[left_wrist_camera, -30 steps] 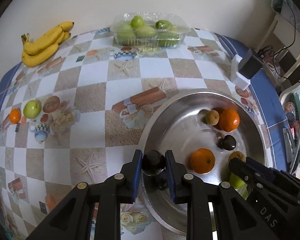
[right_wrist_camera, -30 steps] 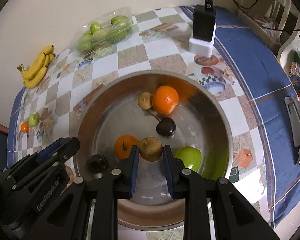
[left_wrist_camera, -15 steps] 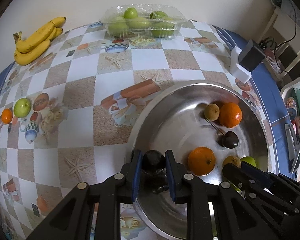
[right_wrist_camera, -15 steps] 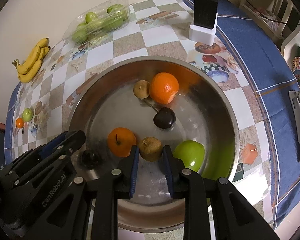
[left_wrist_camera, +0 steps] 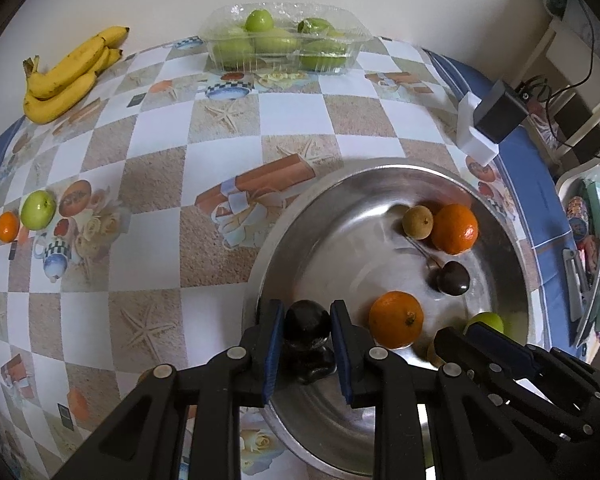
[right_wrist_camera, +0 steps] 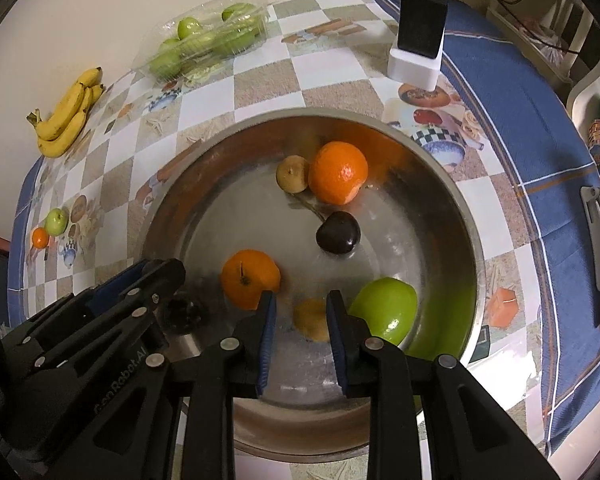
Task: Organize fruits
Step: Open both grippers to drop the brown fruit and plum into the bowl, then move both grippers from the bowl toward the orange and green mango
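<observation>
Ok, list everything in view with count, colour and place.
bowl: one, steel, foreground
oranges: two, orange, in bowl
apple: one, green, in bowl
dark fruits: two, near-black, bowl and left gripper
brown fruit: one, brownish, in bowl
bananas: one bunch, yellow, far left
tray: one, clear, green fruit inside, at back
loose apple, mandarin: green, orange, left edge
charger: one, black, on white block
left gripper: black, shut on dark fruit
right gripper: black, blurred yellowish fruit between its jaws

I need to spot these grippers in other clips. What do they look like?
Both are matte black plastic with two straight fingers, blue pads on the inner faces and silver screws along the linkages. The left gripper bears faint raised "GenRobot.AI" lettering, seen from the right gripper. No hands, sleeves or cables show.
</observation>
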A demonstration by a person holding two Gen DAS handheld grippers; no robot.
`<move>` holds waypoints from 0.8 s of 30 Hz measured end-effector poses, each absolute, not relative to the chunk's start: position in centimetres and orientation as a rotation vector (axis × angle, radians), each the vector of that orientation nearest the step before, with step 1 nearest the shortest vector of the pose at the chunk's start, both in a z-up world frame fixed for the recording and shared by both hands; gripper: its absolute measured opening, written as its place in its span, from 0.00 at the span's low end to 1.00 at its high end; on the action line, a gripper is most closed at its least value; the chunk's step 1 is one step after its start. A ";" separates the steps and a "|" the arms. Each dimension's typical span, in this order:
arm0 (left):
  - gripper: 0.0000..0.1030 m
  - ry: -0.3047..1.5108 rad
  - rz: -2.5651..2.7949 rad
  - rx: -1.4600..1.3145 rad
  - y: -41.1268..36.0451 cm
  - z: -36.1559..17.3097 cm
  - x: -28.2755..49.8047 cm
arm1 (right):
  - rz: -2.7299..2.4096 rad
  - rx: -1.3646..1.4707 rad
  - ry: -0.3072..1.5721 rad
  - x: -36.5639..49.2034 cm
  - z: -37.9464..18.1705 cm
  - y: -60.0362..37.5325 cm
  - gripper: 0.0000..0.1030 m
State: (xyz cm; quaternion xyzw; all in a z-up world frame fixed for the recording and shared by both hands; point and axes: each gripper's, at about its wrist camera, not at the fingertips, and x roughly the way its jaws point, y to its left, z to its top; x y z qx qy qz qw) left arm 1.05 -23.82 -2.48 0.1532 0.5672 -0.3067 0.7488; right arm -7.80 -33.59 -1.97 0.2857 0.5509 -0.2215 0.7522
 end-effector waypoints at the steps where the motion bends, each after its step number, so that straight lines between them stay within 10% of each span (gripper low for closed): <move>1: 0.27 1.236 -0.670 0.330 -23.8 -2.2 1.1 | -0.484 0.623 1.198 -7.9 -1.8 -33.6 0.26; 15: 0.45 1.211 -0.628 0.305 -22.6 0.0 1.8 | -0.509 0.629 1.154 -8.5 -0.1 -34.2 0.26; 18: 0.59 1.223 -0.573 0.312 -21.9 -0.5 2.3 | -0.526 0.633 1.159 -8.6 -0.4 -34.4 0.53; 24: 0.78 1.266 -0.461 0.331 -20.4 -2.3 3.4 | -0.536 0.632 1.178 -8.6 -1.2 -34.7 0.68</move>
